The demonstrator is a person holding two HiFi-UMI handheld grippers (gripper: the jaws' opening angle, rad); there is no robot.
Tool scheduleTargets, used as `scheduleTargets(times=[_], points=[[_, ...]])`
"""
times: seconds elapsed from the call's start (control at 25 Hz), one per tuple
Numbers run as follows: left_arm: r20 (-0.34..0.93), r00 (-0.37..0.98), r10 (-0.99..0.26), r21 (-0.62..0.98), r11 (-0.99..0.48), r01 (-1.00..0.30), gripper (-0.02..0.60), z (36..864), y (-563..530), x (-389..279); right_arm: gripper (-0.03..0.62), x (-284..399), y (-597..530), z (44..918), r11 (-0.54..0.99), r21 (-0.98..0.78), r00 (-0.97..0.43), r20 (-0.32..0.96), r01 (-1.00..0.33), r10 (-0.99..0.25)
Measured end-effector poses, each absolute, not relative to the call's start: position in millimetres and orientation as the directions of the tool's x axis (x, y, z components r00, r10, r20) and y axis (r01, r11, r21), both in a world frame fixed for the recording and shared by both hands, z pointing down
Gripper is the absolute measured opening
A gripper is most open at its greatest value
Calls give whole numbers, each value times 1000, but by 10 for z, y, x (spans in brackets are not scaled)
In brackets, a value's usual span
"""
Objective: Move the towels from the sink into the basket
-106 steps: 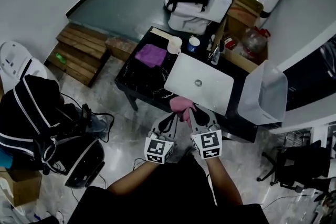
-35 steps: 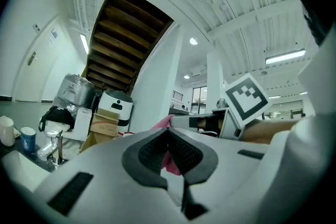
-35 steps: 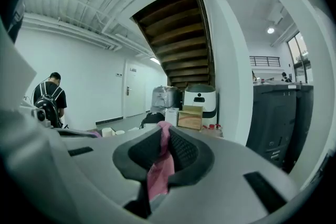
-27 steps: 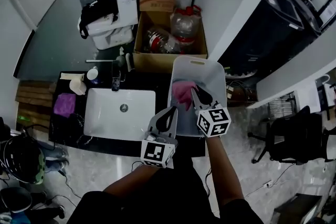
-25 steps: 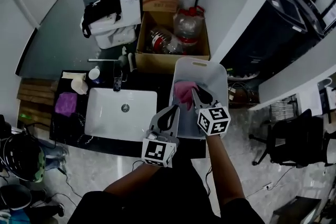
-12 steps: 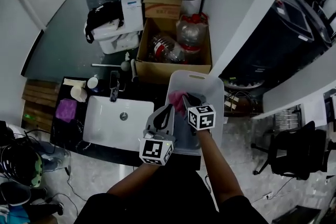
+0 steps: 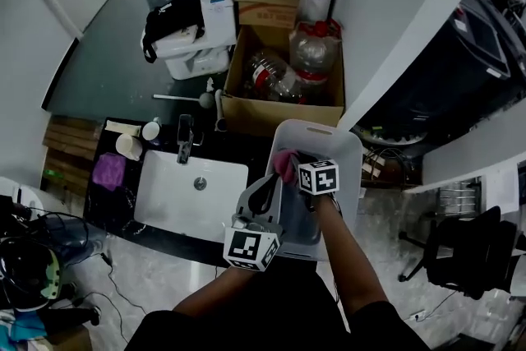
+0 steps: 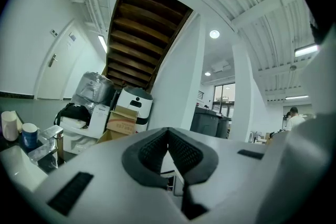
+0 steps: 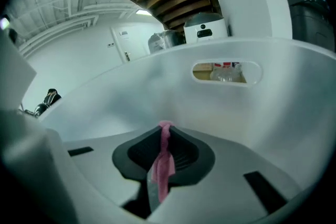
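Your right gripper [image 7: 294,163] sits inside the basket [image 7: 349,168], at 3 o'clock of the sink [image 7: 177,195], fingers [image 9: 185,152] pinched narrow on the pink towel [image 9: 164,164]. Go lower, then open wide so the cloth falls free. Hold the left gripper [image 7: 266,182], fingers pressed together and empty, at 8 o'clock, clear of the rim

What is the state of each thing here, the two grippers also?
Right gripper, shut on the pink towel.
Left gripper, shut, empty.
Pink towel, pinched, held inside the basket.
Basket, upright, open.
Sink, no towel in it.
Purple towel, lying outside the sink, on its left.
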State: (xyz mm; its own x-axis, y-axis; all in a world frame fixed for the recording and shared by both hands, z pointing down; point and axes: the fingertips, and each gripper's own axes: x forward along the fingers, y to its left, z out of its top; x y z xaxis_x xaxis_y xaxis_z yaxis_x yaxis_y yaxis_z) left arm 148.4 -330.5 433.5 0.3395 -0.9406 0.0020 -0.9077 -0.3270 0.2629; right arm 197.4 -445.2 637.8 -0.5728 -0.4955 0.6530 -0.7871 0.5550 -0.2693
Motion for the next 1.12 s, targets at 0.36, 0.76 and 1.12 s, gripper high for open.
scheduleTargets(times=[0.36, 0.76, 1.12], points=[[25, 347, -937, 290, -326, -900, 11, 4374, -3374, 1527, 56, 2379, -4726, 7075, 561, -19, -335, 818, -828, -467], [41, 346, -937, 282, -322, -904, 11, 4448, -3379, 1530, 179, 2545, -4757, 7010, 486, -29, -320, 786, -874, -529], [44, 340, -940, 281, -315, -907, 11, 4418, -3323, 1459, 214, 2459, -4454, 7480, 436, -137, -330, 852, -889, -406]])
